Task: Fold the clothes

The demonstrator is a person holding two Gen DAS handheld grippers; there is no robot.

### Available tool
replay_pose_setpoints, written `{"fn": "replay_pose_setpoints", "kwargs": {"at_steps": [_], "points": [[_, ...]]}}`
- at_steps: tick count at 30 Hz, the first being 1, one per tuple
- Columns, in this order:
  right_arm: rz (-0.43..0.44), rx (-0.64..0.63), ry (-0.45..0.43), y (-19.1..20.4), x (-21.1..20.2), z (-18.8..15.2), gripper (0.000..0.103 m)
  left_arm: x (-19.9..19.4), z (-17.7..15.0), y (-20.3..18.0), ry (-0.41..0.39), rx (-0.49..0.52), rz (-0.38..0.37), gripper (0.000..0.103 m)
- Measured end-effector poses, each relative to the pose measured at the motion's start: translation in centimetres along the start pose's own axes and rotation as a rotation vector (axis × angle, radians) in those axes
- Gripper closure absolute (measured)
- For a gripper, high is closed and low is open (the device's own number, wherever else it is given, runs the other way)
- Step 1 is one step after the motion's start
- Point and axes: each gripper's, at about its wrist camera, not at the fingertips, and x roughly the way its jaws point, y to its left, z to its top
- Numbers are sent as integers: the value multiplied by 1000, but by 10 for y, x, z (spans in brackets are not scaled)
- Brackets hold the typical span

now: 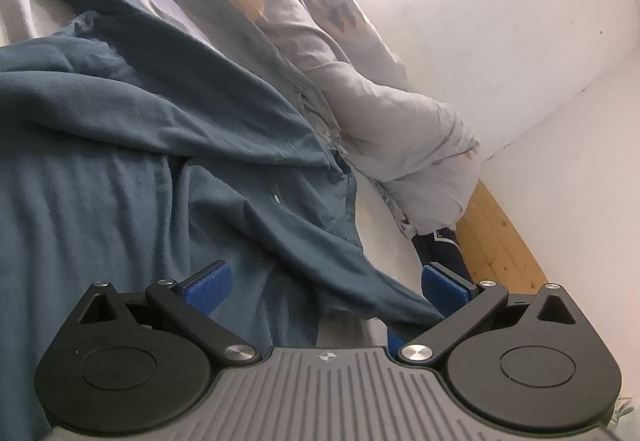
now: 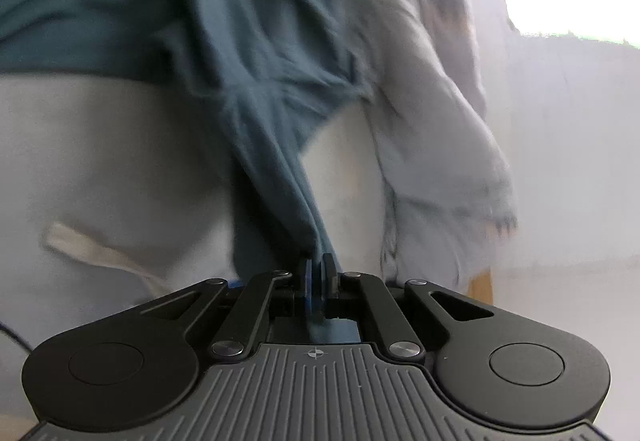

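The teal fleece (image 1: 132,129) lies rumpled across my bed (image 2: 100,145), one strand of it pulled taut into my right tongs (image 2: 319,273), which pinch it tight. My left tongs (image 1: 326,281) gape wide over its folds. Beside it lies a printed duvet (image 1: 360,89).

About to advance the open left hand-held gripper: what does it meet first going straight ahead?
Most likely the blue fleece garment: a fold already runs between the left hand-held gripper fingers, the bed beneath. Depth is unclear.
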Motion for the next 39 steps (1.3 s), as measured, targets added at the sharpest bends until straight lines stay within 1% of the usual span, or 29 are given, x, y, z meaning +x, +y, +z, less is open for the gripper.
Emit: {"fn": "replay_pose_setpoints", "kwargs": {"at_steps": [3,12,17,20,21,22,23,24,25,27,33,36,39], "points": [[-22,44,20,-22,-8,-10,99,-1,2,2,-1,-13,0,0],[10,45,63,-28,-48,-41,99,-3,3,2,12,-18,-11,0],[89,7,134,-20,-46,-44,99,-1,2,2,26,-18,-19,0],[135,-10,173,-16,-44,-43,96,1,3,1,45,-15,-20,0],[140,0,172,-19,-49,-41,92,1,4,1,47,-11,-22,0],[145,11,170,-22,-53,-38,78,0,4,0,46,-5,-25,0],[154,27,164,-25,-58,-36,62,-1,5,-1,46,0,-29,0],[168,45,150,-30,-63,-33,23,-2,6,-2,43,6,-32,0],[183,58,132,-34,-69,-30,0,-3,7,-3,37,11,-36,0],[195,69,96,-40,-82,-21,1,-6,10,-5,28,14,-46,0],[172,103,-10,-58,-109,16,0,-18,18,-4,-11,-3,-61,0],[180,122,-55,-65,-108,37,0,-27,24,-3,-36,-11,-64,0],[212,199,-100,-78,-95,58,0,-36,31,0,-70,-22,-56,0]]}}
